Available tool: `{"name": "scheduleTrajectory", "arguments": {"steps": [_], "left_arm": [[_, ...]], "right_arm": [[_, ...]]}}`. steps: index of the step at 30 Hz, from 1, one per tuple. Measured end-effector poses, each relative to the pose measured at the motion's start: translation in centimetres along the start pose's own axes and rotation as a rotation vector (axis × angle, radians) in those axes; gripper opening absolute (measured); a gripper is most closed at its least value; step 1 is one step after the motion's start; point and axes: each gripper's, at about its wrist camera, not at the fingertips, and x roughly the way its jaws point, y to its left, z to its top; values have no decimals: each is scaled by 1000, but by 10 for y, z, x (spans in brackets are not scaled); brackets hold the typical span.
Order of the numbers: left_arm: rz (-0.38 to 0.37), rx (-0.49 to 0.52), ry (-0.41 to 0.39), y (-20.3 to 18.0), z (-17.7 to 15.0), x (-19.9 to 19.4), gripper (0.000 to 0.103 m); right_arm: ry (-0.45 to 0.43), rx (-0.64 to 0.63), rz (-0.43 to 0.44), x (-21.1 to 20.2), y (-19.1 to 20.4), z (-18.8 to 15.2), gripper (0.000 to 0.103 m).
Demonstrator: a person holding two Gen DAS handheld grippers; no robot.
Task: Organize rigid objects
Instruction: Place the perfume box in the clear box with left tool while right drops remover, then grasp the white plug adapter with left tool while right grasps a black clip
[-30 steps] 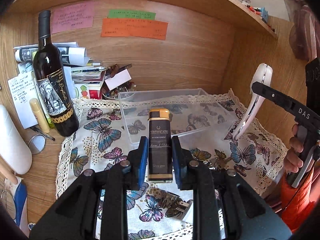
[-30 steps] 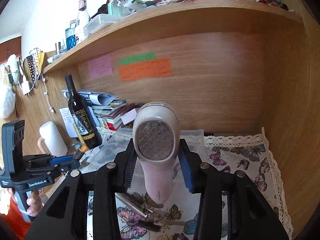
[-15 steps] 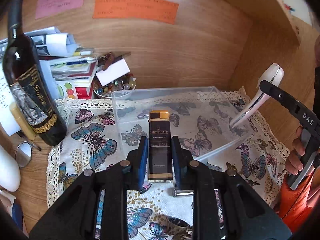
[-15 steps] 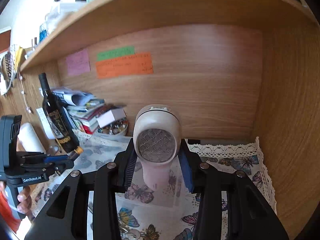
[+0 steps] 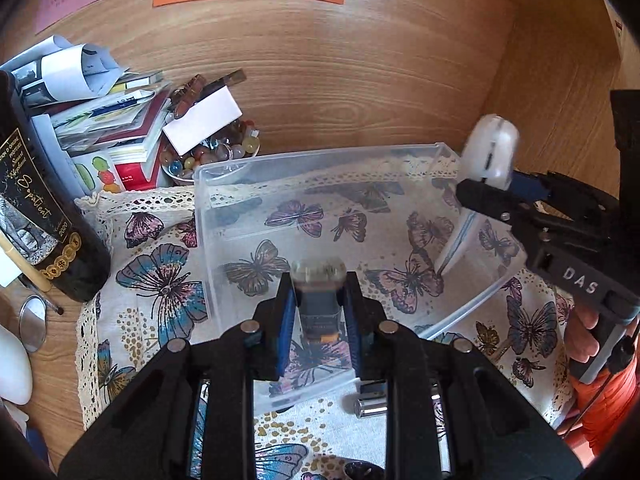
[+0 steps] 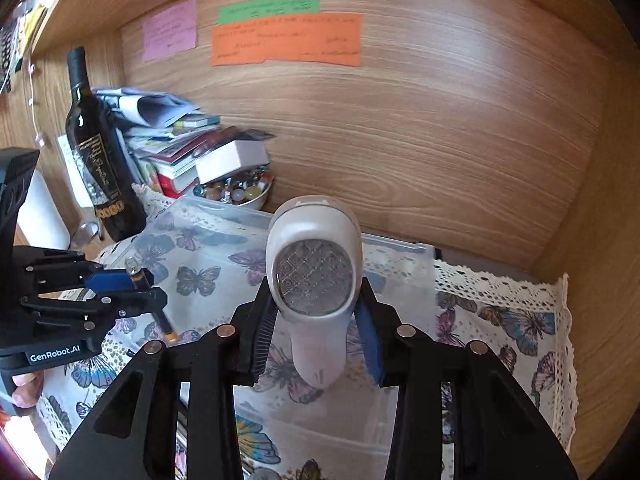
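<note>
One butterfly-print cloth (image 5: 160,288) over wooden desk (image 5: 52,340), wood-panelled alcove.

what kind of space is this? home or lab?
Most likely a home desk nook under a wooden shelf. Signs: a wine bottle beside a messy stack of books and papers, sticky notes on the back panel, and a butterfly tablecloth under a clear plastic bin.

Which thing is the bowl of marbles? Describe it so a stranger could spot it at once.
Start at the clear plastic bin on the butterfly cloth. Just behind its back left corner, against the wooden back wall, sits the bowl of marbles, beside the pile of books and papers. It alone is heaped with shiny coloured glass balls, and a white box rests on top.
</note>
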Motion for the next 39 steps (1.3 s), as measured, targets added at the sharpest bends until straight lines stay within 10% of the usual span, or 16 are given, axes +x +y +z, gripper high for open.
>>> {"name": "scheduleTrajectory", "arguments": {"steps": [13,17,20,30,39], "left_arm": [[6,16,-66,-2,-3,-30,24],[7,15,-104,-7,-4,-46,40],[22,17,-134,-10,-6,-59,51],[77,18,-245,-20,-26,-112,88],[88,75,-140,-43,-82,-103,93]], "right_arm": [[62,-10,50,9,17,-10,36],[48,7,55,0,15,-9,44],[24,18,39,-9,13,-8,73],[-80,44,55,-67,8,-20,79],[-86,68,79,-103,15,-72,80]]}}
